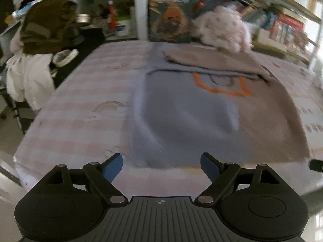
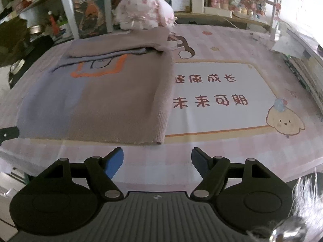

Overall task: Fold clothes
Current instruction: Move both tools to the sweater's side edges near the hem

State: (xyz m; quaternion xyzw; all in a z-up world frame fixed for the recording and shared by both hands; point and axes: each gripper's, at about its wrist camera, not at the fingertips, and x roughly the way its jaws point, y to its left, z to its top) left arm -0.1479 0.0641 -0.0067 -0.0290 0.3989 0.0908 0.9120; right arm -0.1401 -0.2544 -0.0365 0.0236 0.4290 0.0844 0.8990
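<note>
**Knitted sweater lies flat, both your grippers empty at the near hem**

Taupe and lavender wool is what fills both of your views: the sweater (image 1: 201,109) (image 2: 105,94) lies spread on the pink checked table cover (image 1: 80,100) (image 2: 222,157), its top part folded down toward you so a taupe band lies across the chest. Just below that band, 1 orange outline shape (image 1: 222,88) (image 2: 101,70) shows on the front. The lavender half sits on the left of the sweater and the taupe half on the right, with the ribbed hem nearest you.

Your left gripper (image 1: 161,166) hangs just in front of the sweater's near hem, over the lavender half. Its 2 blue-padded fingers (image 1: 113,166) stand wide apart with nothing between them, and they do not touch the knit. This view is blurred, so fine detail of the cloth edge cannot be made out.

Your right gripper (image 2: 157,163) sits in front of the sweater's near right corner, off the fabric and above bare table cover. Its fingers (image 2: 114,164) are likewise spread wide and hold nothing.

Behind the sweater, at the far edge, a pink ruffled garment (image 1: 224,28) (image 2: 143,14) is heaped against the shelves (image 2: 201,0). To the right of the sweater the cover carries a white printed panel (image 2: 218,94) with red characters and a cartoon puppy (image 2: 284,121). Left of the sweater, beyond the table, a dark olive garment (image 1: 48,24) hangs over white cloth (image 1: 28,76)
</note>
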